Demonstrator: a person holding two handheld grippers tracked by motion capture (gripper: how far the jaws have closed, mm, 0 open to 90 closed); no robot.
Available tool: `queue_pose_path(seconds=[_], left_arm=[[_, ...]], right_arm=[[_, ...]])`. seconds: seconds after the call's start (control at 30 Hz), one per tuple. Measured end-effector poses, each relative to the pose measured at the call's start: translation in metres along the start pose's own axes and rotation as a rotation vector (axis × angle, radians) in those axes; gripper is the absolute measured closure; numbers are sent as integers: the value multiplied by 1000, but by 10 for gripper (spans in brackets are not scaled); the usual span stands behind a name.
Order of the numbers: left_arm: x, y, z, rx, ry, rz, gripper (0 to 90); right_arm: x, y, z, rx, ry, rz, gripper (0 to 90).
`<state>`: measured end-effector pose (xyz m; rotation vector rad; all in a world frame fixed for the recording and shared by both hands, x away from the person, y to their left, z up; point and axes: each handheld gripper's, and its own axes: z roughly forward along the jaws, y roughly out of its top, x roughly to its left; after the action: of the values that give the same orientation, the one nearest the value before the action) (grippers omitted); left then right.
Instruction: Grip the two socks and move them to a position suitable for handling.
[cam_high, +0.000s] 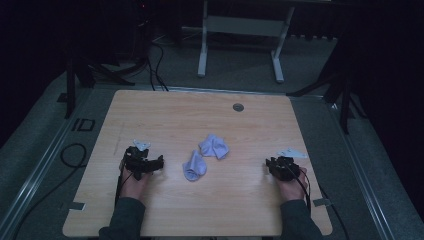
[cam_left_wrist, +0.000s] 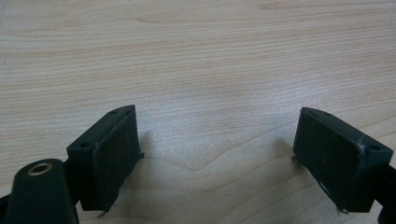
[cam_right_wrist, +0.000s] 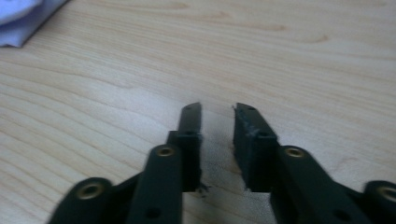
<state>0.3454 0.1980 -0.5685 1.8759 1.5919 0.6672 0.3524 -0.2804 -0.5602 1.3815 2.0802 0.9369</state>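
Two crumpled pale lilac cloths lie near the middle of the wooden table (cam_high: 200, 210): one (cam_high: 215, 146) farther back, the other (cam_high: 194, 166) nearer me. My left gripper (cam_high: 156, 164) rests on the table to their left, and its jaws (cam_left_wrist: 217, 112) stand wide open over bare wood. My right gripper (cam_high: 270, 163) rests to the right of the cloths. Its jaws (cam_right_wrist: 217, 107) are a narrow gap apart with nothing between them. A corner of pale cloth (cam_right_wrist: 18, 18) shows at the top left of the right gripper view.
A round grey grommet (cam_high: 238, 107) sits in the tabletop near the far edge. Beyond the table stand a white desk frame (cam_high: 240, 30) and dark stands. Black cables (cam_high: 75, 155) lie on the floor to the left.
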Motion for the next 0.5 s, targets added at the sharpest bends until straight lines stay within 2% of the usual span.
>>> queue_pose_path(seconds=[0.17, 0.23, 0.3, 0.33, 0.5], left_arm=[[0, 0, 0, 0, 0, 0, 142], [0, 0, 0, 0, 0, 0, 141], [0, 0, 0, 1, 0, 0, 141], [0, 0, 0, 1, 0, 1, 141], [0, 0, 0, 1, 0, 1, 141]], right_arm=[[3, 3, -5, -1, 17, -20, 845], [9, 5, -8, 4, 43, -47, 895], [11, 6, -10, 5, 49, -62, 897], [16, 9, -12, 2, 61, -88, 898], [29, 15, -13, 9, 82, -141, 899]])
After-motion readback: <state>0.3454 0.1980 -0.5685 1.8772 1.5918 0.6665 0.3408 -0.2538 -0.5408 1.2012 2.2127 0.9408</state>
